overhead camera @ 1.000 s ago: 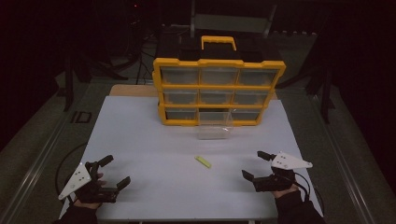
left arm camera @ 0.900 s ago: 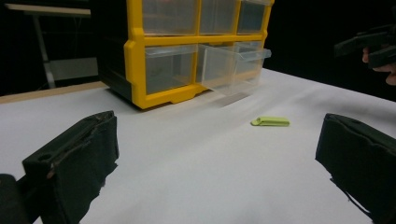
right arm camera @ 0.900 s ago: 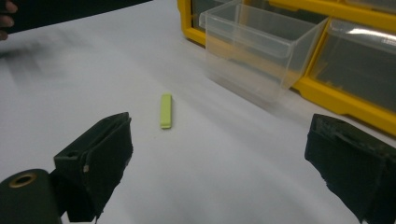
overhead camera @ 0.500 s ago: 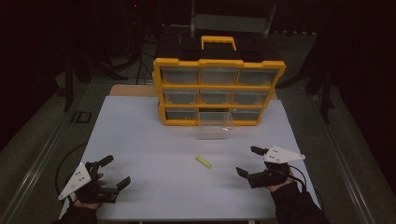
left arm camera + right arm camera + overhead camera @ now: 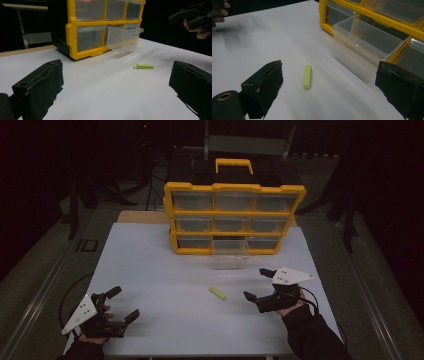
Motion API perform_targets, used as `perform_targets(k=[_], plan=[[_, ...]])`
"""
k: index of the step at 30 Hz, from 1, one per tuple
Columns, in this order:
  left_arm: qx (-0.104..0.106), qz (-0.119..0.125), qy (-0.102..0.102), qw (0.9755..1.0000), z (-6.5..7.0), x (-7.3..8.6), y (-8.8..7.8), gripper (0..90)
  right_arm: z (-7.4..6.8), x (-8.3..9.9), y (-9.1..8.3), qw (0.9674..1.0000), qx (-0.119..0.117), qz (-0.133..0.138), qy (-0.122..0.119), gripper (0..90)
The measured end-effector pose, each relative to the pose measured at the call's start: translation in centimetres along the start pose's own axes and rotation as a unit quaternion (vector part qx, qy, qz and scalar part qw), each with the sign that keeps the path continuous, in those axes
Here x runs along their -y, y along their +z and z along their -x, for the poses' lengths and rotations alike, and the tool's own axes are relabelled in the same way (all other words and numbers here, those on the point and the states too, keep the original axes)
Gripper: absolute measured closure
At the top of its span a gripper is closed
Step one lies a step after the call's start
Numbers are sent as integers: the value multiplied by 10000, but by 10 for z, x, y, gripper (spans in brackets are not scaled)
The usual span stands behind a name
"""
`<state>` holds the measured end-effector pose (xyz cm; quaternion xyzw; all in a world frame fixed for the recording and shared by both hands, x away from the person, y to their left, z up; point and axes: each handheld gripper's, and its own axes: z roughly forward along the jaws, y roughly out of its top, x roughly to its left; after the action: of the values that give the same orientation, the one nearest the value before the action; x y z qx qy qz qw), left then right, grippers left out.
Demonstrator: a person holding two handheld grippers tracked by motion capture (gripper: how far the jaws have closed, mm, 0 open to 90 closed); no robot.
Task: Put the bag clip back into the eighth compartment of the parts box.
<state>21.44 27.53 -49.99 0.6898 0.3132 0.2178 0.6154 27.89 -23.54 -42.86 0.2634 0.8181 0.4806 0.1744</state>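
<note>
Jaws on both grippers stand wide apart, holding nothing. Beyond them, at the far side of the white tabletop, stands a yellow drawer cabinet with clear drawers; its bottom middle drawer is pulled out toward the person. The left gripper rests low near the tabletop's near left corner, the right gripper hovers at the near right. A small green stick lies flat on the tabletop. In the right gripper view the stick lies between that gripper's jaws and a little ahead of them, its long axis pointing straight away along them. From the left gripper's jaws it lies well ahead and to the right, lengthwise across.
</note>
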Motion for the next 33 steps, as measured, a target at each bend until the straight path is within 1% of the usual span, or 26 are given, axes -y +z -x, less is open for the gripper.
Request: perform_targets(k=[3, 10, 17, 22, 23, 25, 26, 27, 33], plan=[[0, -19, 15, 10000, 0, 0, 0, 3, -1, -4, 5, 10000, -64, -14, -12, 77], [24, 4, -19, 10000, 0, 0, 0, 3, -4, -10, 14, 9999, -110, -51, -64, 77], [30, 9, -11, 10000, 0, 0, 0, 3, -10, -17, 29, 9996, -183, -175, -91, 78], [44, -16, 5, 10000, 0, 0, 1, 3, -11, -19, 37, 9995, -216, -221, -79, 82], [41, -27, 14, 10000, 1, 0, 1, 3, -12, -20, 43, 9993, -253, -255, -77, 82], [41, -24, 24, 10000, 1, 0, 1, 3, -12, -21, 47, 9992, -300, -267, -66, 82], [41, -24, 24, 10000, 1, 0, 1, 3, -12, -21, 47, 9992, -300, -267, -66, 82], [44, -19, 22, 10000, 1, 0, 1, 3, -14, -21, 53, 9989, -329, -312, -92, 82], [50, -38, 53, 10000, 1, 0, 1, 3, -18, -19, 67, 9984, -379, -403, -66, 95]])
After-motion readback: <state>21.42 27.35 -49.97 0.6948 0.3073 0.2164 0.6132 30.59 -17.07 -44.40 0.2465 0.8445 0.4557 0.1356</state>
